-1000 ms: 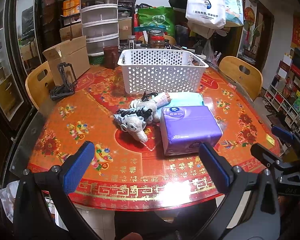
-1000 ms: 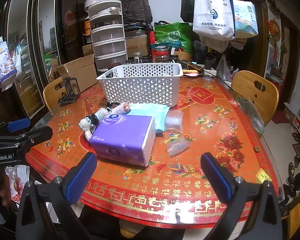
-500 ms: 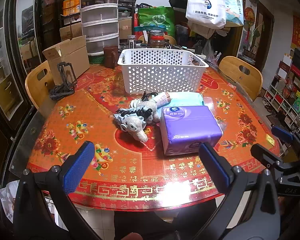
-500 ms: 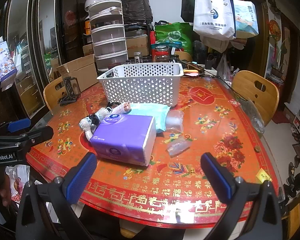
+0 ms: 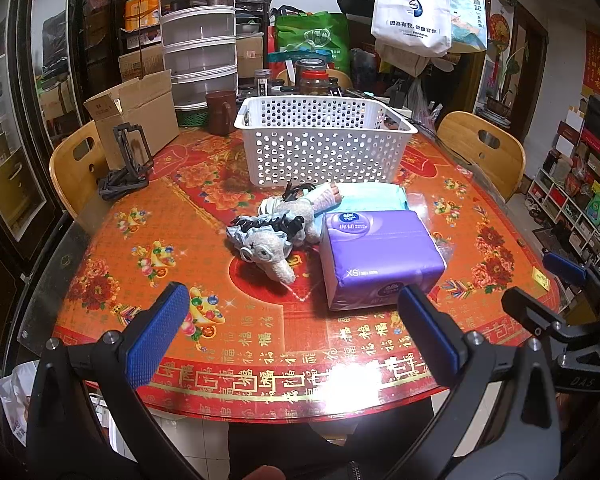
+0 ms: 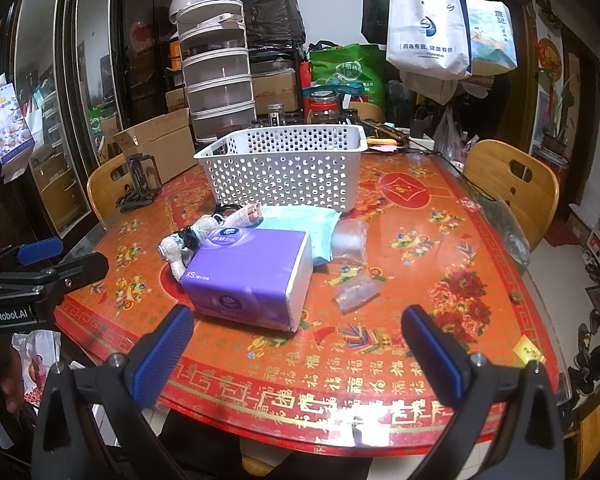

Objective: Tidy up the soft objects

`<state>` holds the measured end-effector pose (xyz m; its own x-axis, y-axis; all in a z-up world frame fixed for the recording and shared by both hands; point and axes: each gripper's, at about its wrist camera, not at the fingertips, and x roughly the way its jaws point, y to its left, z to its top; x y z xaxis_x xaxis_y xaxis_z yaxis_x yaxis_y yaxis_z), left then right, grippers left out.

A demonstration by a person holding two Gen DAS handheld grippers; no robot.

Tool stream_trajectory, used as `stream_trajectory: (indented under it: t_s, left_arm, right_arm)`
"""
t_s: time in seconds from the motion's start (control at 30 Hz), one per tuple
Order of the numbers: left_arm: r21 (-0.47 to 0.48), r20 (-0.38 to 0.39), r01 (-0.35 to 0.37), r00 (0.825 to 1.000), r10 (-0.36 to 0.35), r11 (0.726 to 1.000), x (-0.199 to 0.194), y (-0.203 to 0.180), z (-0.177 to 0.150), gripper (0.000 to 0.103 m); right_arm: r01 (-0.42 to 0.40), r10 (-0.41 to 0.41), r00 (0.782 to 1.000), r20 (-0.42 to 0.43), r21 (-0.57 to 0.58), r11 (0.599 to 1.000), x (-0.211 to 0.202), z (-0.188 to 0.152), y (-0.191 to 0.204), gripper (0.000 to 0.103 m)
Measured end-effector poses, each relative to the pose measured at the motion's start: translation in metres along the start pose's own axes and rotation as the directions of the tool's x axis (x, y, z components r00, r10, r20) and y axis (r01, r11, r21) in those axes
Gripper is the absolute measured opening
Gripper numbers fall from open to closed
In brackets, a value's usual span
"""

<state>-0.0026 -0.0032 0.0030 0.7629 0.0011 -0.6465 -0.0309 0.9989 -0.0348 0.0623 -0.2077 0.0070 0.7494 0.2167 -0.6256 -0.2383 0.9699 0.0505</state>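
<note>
The round table (image 5: pixel 188 216) has a bright red and orange cloth with flowers on it. A white basket (image 5: pixel 320 140) with lots of little holes stands on the far part of the table. Just in front of the basket lies a grey stuffed toy (image 5: pixel 272 236) with a long nose. Right beside the toy, touching it, sits a purple tissue pack (image 5: pixel 376 252). Between the purple tissue pack and the basket lies a flat blue-green pack (image 6: pixel 300 224). A small clear plastic bag (image 6: pixel 356 290) lies a little way to the side of the purple tissue pack.

The left gripper (image 5: pixel 292 332) hangs over the near edge of the table, in front of the toy. Its blue pads are wide apart and hold nothing. The right gripper (image 6: pixel 298 344) hangs near the purple tissue pack, and it is spread wide and holds nothing too. Yellow wooden chairs (image 6: pixel 512 184) stand around the table.
</note>
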Motion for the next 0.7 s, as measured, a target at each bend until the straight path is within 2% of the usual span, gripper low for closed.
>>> stream_trajectory:
  t_s: [0.4, 0.5, 0.6, 0.7]
  left_arm:
    - [0.017, 0.049, -0.028, 0.998, 0.027, 0.999, 0.009, 0.000, 0.000, 0.103]
    - [0.013, 0.062, -0.021, 0.998, 0.020, 1.000, 0.015, 0.003, 0.002, 0.103]
    - [0.010, 0.042, 0.029, 0.999, -0.029, 1.000, 0.033, 0.007, 0.003, 0.103]
    - [0.032, -0.006, 0.003, 1.000, -0.002, 0.999, 0.060, 0.008, -0.001, 0.103]
  right_arm:
    - [-0.002, 0.002, 1.000, -0.008, 0.003, 1.000, 0.002, -0.001, 0.001, 0.103]
    - [-0.031, 0.032, 0.999, -0.013, 0.015, 0.999, 0.006, -0.003, 0.001, 0.103]
    - [-0.046, 0.046, 0.999, -0.012, 0.019, 0.999, 0.012, -0.005, 0.000, 0.103]
    - [-0.054, 0.054, 0.998, -0.022, 0.022, 0.998, 0.023, -0.005, -0.003, 0.103]
